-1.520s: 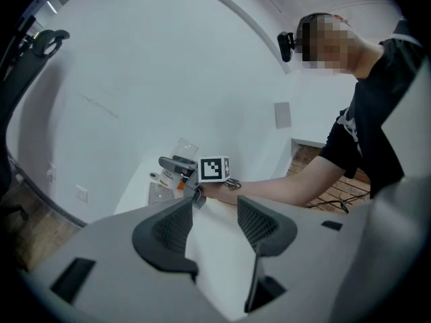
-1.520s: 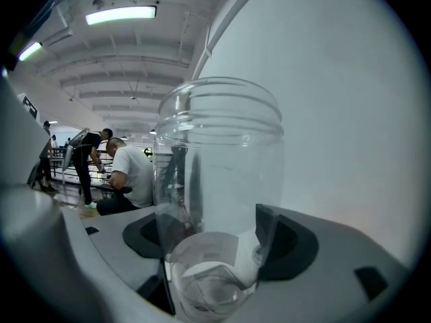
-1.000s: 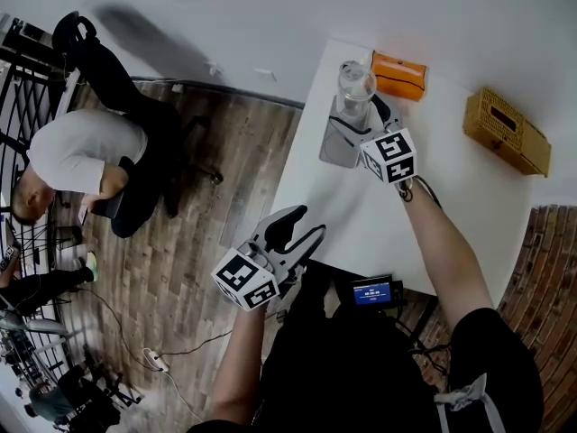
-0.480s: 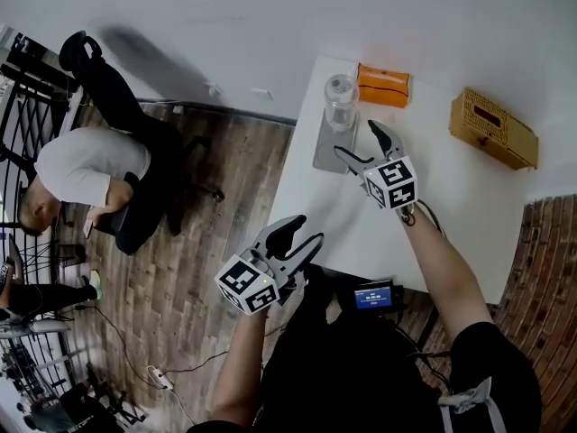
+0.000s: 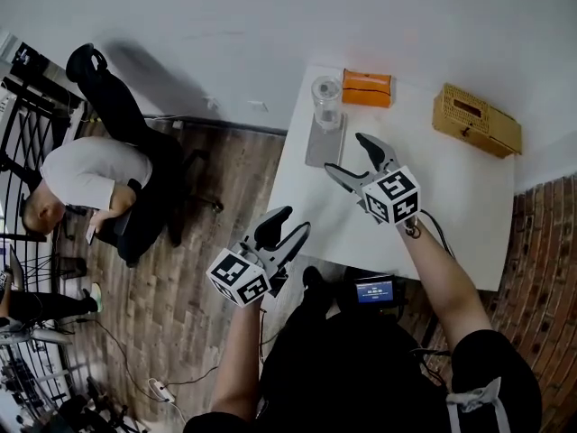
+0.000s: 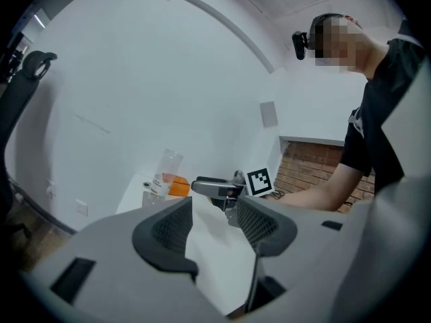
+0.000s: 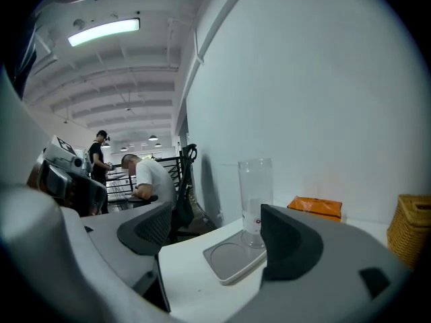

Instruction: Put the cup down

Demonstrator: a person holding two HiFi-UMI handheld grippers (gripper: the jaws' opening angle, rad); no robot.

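Though cup [image 5: 326, 103] stands free far-left | right gripper [image 5: 344, 152] jaws wide, closing, empty | left gripper [image 5: 294, 220] spread, empty | risk: careless swing topples cup

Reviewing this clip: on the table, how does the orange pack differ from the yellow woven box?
The orange pack is smooth and low, while the yellow woven box has a lattice surface and stands taller. The pack looks smaller than the box. The pack lies just beside the cup, whereas the box sits apart from it, towards the table's far right corner. Both rest on the white table along its wall edge.
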